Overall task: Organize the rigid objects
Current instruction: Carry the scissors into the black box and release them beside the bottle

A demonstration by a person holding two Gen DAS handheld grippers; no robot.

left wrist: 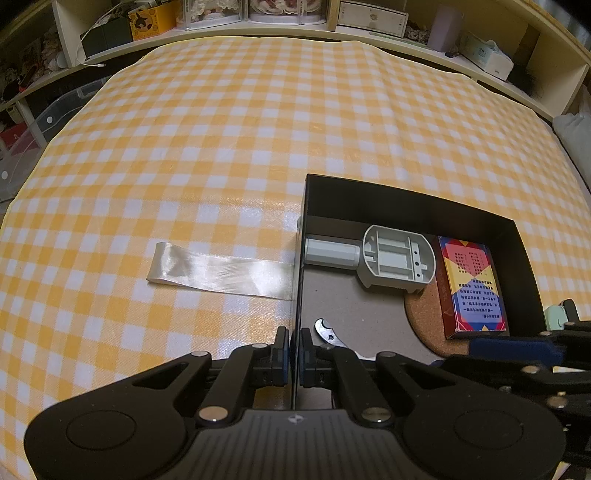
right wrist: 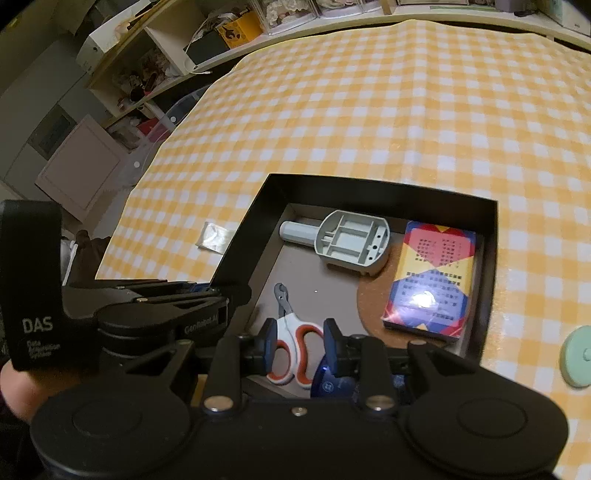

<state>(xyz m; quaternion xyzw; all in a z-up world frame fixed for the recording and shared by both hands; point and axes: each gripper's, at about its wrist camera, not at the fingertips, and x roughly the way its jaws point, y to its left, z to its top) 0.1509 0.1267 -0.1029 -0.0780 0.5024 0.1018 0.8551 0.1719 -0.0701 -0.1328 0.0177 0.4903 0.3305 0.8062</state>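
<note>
Two grippers work at one black box [right wrist: 373, 192] near the bottom centre of both views. The left gripper [left wrist: 294, 354] has its jaws pinched shut on the box's left wall, one pad outside and one inside. The right gripper [right wrist: 300, 347] hovers with jaws parted above the white and orange-red clippers [right wrist: 293, 343], gripping nothing; a blue object [right wrist: 327, 384] lies just under its right finger, too hidden to name.

Inside the box, the clippers lie at the near left with their metal tip pointing away. A grey plastic scoop-shaped part [right wrist: 347, 242] lies along the far wall, handle to the left. A colourful card box [right wrist: 430, 280] fills the right side, resting partly on a round cork coaster [right wrist: 371, 302].

Bare grey floor shows between clippers and scoop. Outside, a strip of pale ribbon [left wrist: 221, 273] touches the left wall, a mint-green disc [right wrist: 576, 356] sits at the right edge, and the yellow checked tablecloth [left wrist: 258, 129] stretches to the shelves [left wrist: 332, 22] at the top.
</note>
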